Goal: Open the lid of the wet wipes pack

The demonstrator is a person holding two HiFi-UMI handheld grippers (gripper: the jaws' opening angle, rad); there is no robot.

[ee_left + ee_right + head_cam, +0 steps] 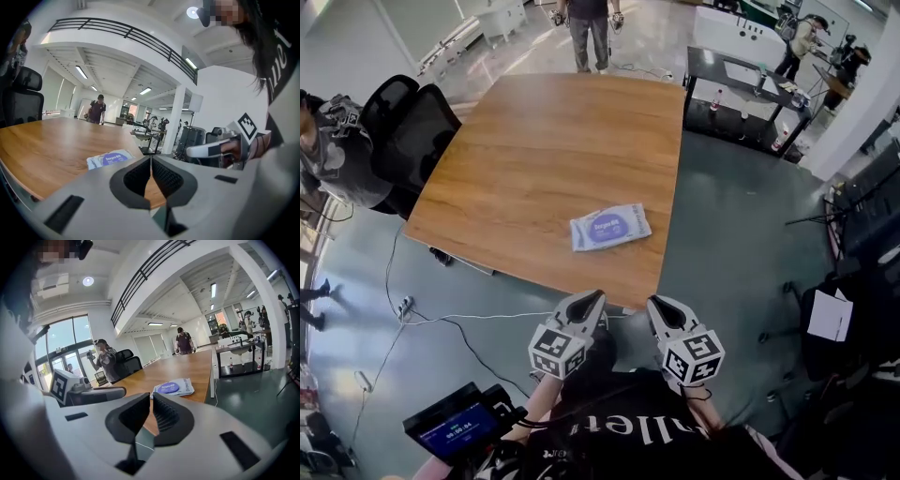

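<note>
Wet wipes pack [610, 227] flat on wooden table [544, 141]; left gripper [594, 299], right gripper [660, 305] near its edge.

wet wipes pack [108, 159] lower edge: hidden behind left gripper [151, 160]
wet wipes pack print: too small to read

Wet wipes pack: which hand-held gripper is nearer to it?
Left, slightly: the left hand-held gripper is short of the wet wipes pack, the right hand-held gripper further aside.
</note>
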